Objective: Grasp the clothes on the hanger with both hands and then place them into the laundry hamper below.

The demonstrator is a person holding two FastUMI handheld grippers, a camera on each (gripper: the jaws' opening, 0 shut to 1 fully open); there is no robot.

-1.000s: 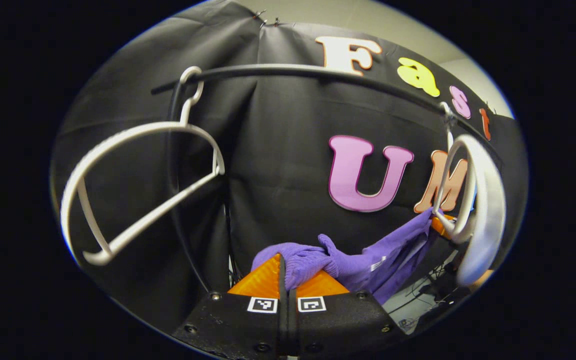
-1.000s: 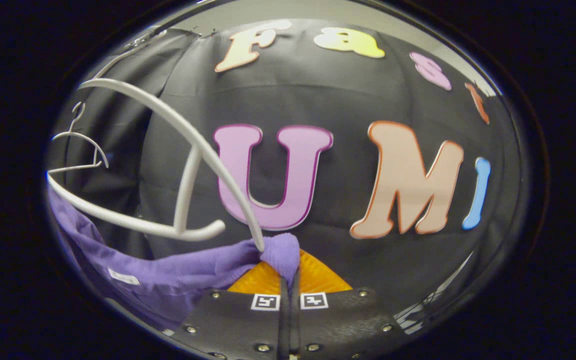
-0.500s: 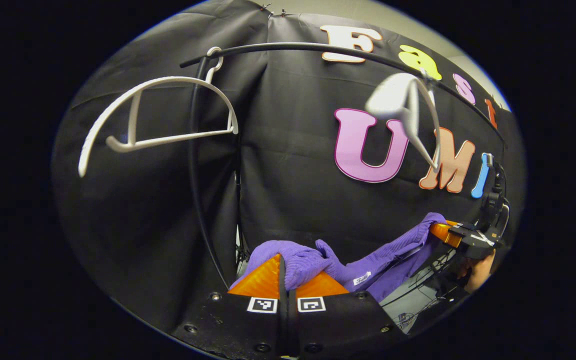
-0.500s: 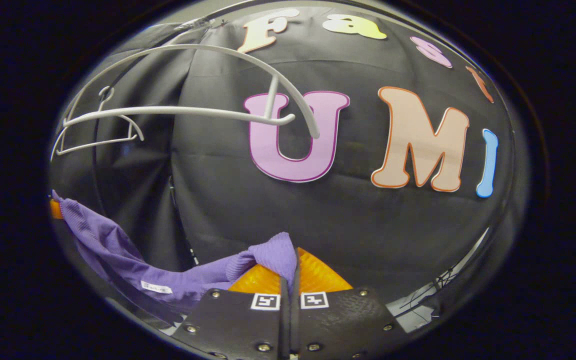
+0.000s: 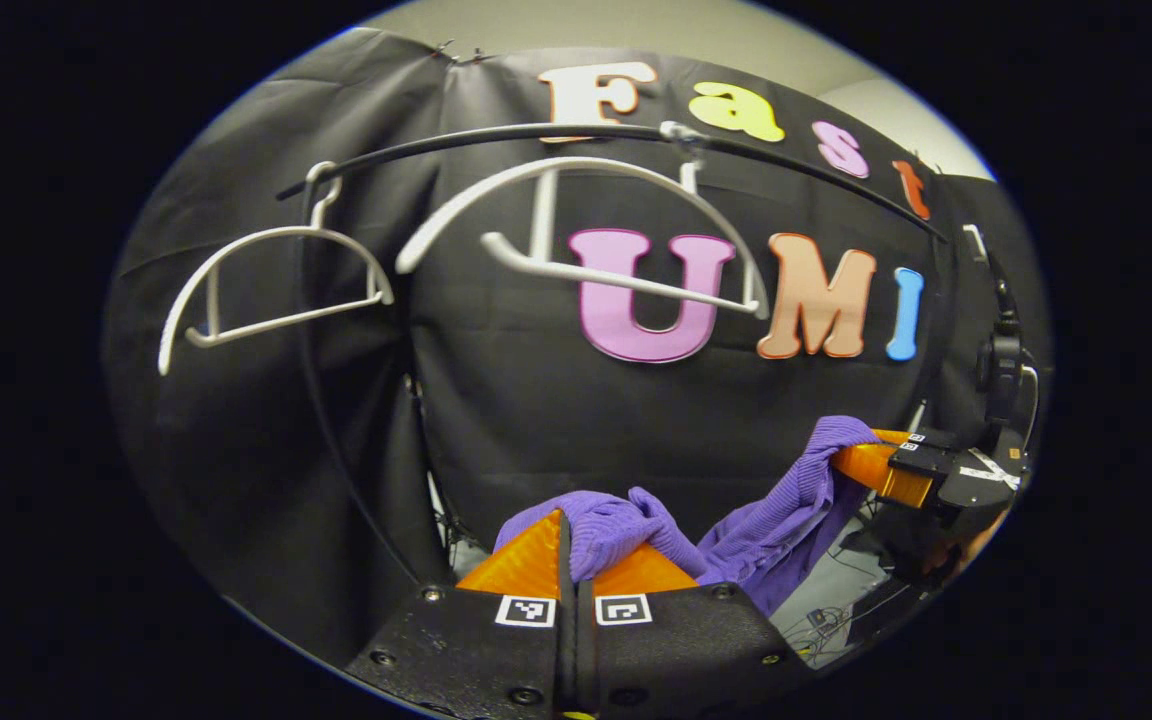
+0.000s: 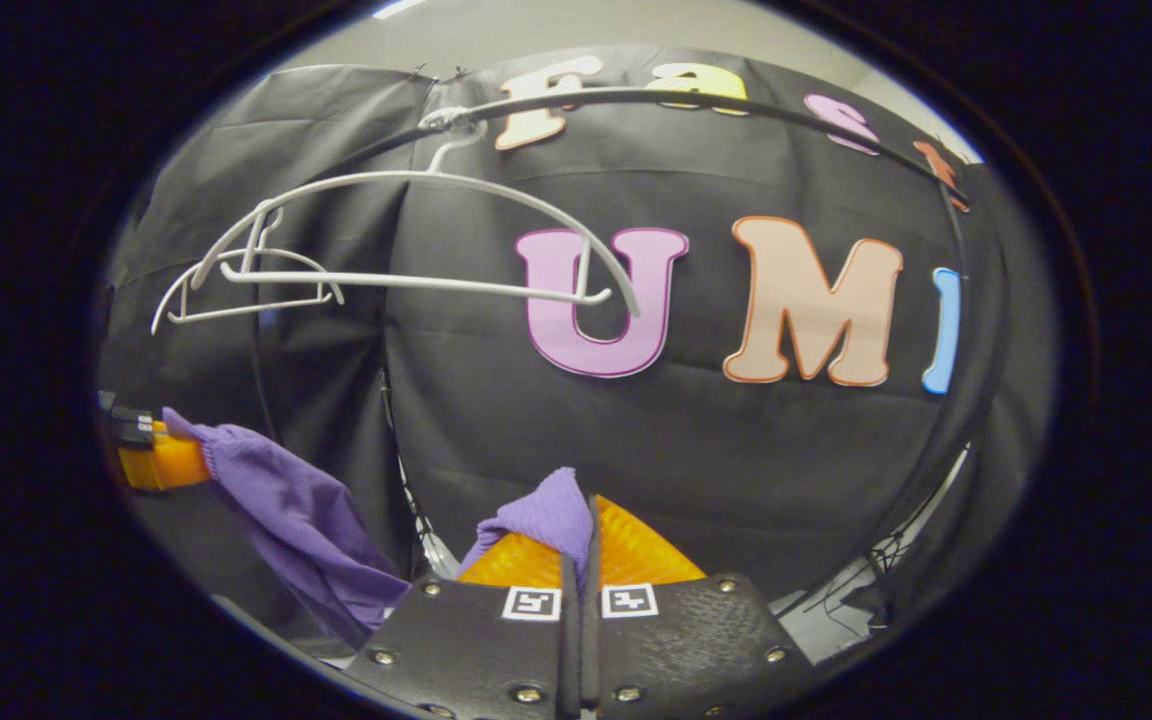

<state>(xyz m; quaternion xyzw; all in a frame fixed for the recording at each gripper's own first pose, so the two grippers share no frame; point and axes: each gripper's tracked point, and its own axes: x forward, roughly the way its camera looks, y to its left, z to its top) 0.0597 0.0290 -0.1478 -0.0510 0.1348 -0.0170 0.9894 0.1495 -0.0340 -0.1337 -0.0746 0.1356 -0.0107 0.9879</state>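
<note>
Overhead, a black curved rail (image 5: 496, 140) is spanning the booth, and two bare white hangers are hanging from it against the black cloth wall (image 5: 536, 420). Seen from the left gripper view, the nearer hanger (image 5: 586, 225) is sitting near the middle of the rail and the farther hanger (image 5: 271, 285) is sitting at its left end, beside the rail's upright pole. Below both hangers' lower bars, the wall is showing open room down to the garment.

Lower down, the purple knit garment (image 5: 766, 520) is hanging off the hangers, sagging between the two claws. The left claw (image 5: 574, 545) is pinching one bunched edge of it with the fingers drawn nearly together. The right claw (image 6: 576, 550) is gripping the other bunched edge just as narrowly; in the left gripper view it (image 5: 861, 465) is sitting off to the right, well apart from the left claw.
</note>
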